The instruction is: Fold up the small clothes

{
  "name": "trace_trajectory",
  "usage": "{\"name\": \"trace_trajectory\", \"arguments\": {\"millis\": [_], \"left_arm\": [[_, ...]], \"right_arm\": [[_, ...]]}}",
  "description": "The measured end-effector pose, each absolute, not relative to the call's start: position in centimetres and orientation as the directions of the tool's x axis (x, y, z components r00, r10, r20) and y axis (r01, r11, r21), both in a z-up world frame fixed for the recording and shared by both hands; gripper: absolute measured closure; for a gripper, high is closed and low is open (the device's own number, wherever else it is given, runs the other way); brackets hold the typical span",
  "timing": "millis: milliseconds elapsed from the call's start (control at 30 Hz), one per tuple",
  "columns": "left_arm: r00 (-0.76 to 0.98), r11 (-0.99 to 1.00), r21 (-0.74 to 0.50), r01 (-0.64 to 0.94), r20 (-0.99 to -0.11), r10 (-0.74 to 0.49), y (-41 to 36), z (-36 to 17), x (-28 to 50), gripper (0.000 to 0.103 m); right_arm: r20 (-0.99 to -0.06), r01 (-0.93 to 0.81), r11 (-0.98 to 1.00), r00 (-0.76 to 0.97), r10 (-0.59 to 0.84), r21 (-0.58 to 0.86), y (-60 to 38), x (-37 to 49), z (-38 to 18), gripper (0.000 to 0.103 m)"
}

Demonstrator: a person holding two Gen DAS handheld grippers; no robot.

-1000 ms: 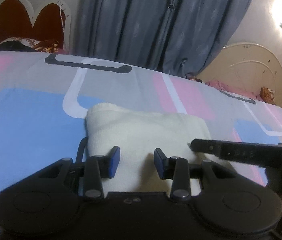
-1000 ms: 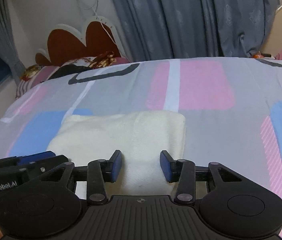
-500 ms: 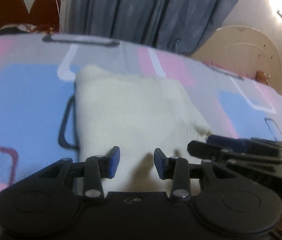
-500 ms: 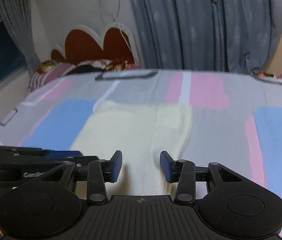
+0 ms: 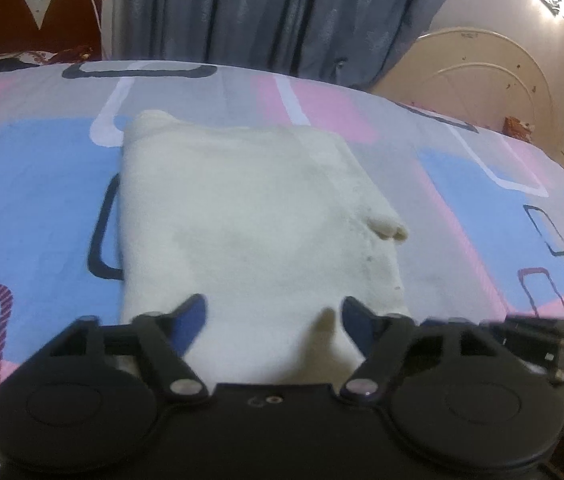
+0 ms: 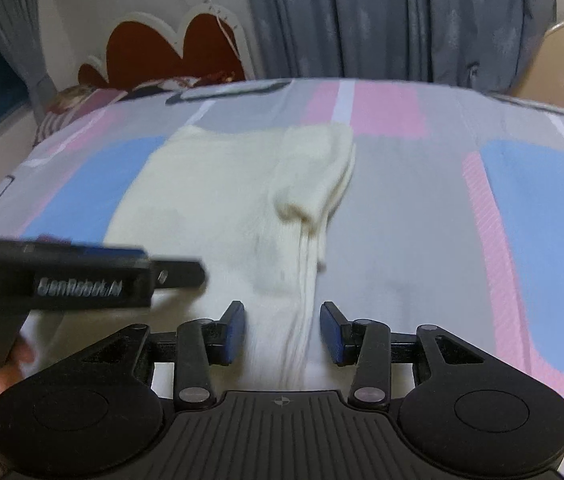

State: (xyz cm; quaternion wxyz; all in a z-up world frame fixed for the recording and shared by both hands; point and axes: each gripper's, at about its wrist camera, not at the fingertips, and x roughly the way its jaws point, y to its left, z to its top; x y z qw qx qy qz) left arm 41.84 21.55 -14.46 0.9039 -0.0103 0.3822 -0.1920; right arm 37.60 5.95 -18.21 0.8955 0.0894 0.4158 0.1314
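The left gripper (image 5: pixel 272 314) has its blue-padded fingers spread wide apart, holding nothing; the near edge of the cream garment (image 5: pixel 250 216) lies between and beneath them, though whether the pads touch the fabric cannot be told. The right gripper (image 6: pixel 282 330) is likewise parted and empty, its fingers straddling the garment's (image 6: pixel 218 216) ribbed right-hand edge. Both near edges of the cloth are hidden behind the gripper bodies, and motion blur softens the left gripper's fingers. In the right wrist view the left gripper (image 6: pixel 186 270) reaches in from the left, low over the cloth. The garment lies folded flat on the patterned bedsheet (image 5: pixel 42 184), stretching away from both grippers, with a small folded flap (image 6: pixel 314 176) near its far right corner.
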Motion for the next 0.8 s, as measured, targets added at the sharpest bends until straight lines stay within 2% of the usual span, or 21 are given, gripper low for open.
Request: {"name": "trace_trajectory", "arguments": {"millis": [167,233,300,433,633,800], "left_arm": [[0.633,0.926,-0.130,0.355,-0.695,-0.340,20.8,-14.8,41.0,0.014],[0.634,0.925,-0.120,0.360,-0.696,-0.337,20.7,-14.8,40.8,0.012],[0.634,0.930,-0.100,0.355,-0.705,-0.318,20.4,-15.0,40.5,0.010],[0.633,0.935,-0.032,0.354,-0.728,-0.264,19.7,-15.1,39.7,0.009],[0.607,0.956,-0.064,0.288,-0.759,-0.234,20.6,-14.6,38.8,0.009],[0.693,0.974,0.042,0.222,-0.710,-0.127,21.3,-14.0,36.4,0.009]], "right_arm": [[-0.738,-0.156,0.952,0.603,0.303,0.264,6.1,36.6,-18.9,0.061],[-0.736,-0.167,0.950,0.602,0.309,0.262,6.3,36.4,-18.8,0.076],[-0.739,-0.179,0.960,0.612,0.281,0.217,6.9,36.2,-18.6,0.080],[-0.739,-0.164,0.965,0.621,0.262,0.204,7.0,36.0,-18.9,0.080],[-0.735,-0.133,0.961,0.621,0.272,0.242,6.3,35.7,-19.1,0.080],[-0.730,-0.134,0.956,0.621,0.285,0.260,5.9,34.7,-18.8,0.080]]}}
